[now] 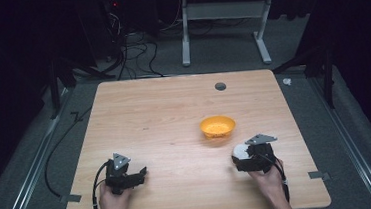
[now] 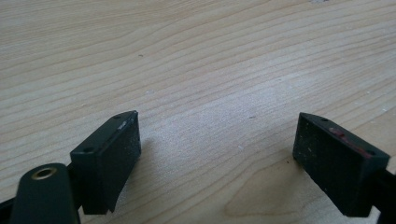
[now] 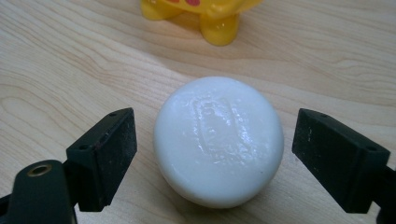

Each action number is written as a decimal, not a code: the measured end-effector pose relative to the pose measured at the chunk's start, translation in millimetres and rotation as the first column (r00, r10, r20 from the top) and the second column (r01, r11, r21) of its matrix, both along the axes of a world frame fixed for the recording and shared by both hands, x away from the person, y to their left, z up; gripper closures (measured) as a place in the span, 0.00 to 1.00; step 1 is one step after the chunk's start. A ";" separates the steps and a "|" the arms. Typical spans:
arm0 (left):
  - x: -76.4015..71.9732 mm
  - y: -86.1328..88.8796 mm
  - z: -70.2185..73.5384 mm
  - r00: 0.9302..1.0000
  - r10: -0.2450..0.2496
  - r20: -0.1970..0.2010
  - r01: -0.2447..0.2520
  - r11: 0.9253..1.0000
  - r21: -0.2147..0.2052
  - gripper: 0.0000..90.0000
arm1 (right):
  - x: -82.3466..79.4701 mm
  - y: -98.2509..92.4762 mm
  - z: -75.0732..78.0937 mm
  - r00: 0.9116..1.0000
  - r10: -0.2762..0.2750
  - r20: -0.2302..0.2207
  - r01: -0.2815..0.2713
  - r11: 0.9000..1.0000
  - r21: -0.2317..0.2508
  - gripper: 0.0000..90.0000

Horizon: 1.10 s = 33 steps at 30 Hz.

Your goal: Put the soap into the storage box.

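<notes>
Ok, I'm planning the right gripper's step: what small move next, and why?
Probably close the right gripper on the soap. Its jaws stand open on either side of the white bar, clear of it, and the bar lies flat on the table just short of the yellow bowl.

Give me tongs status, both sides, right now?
Left tongs: open, nothing between the jaws, just bare table.
Right tongs: open, white soap bar lying between the jaws, gaps on both sides, not gripped.

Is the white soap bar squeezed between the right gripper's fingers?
No, the white soap bar lies on the table with a gap to each of the fingers of the right gripper.
</notes>
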<state>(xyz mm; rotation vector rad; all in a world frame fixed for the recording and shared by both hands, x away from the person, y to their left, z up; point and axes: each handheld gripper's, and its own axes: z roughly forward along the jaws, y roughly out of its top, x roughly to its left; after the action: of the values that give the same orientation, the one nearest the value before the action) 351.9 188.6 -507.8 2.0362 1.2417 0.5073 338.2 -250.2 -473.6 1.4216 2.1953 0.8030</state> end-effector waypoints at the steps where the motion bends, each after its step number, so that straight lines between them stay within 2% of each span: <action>1: 0.0 0.0 0.0 1.000 0.000 0.000 0.000 1.000 0.000 0.17 | 0.0 0.0 0.0 1.000 0.000 0.000 0.000 1.000 0.000 0.16; 11: 0.0 -0.1 0.0 1.000 0.000 0.000 0.000 1.000 -0.001 0.17 | 7.0 2.6 -9.3 0.998 -0.005 -0.062 0.003 0.999 -0.036 0.19; 20: 0.0 -0.1 0.0 1.000 0.000 0.000 0.000 1.000 -0.001 0.17 | 7.9 2.3 -12.9 0.997 0.000 -0.073 -0.003 0.999 -0.044 0.27; 33: 0.0 0.0 0.0 1.000 0.000 0.000 0.000 1.000 0.000 0.17 | 7.9 0.8 -12.2 0.997 0.007 -0.077 -0.009 0.999 -0.035 0.28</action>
<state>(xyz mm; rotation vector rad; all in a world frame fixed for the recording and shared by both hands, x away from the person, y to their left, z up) 351.9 188.5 -507.8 2.0361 1.2416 0.5072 346.1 -249.3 -485.8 1.4504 2.2626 0.7193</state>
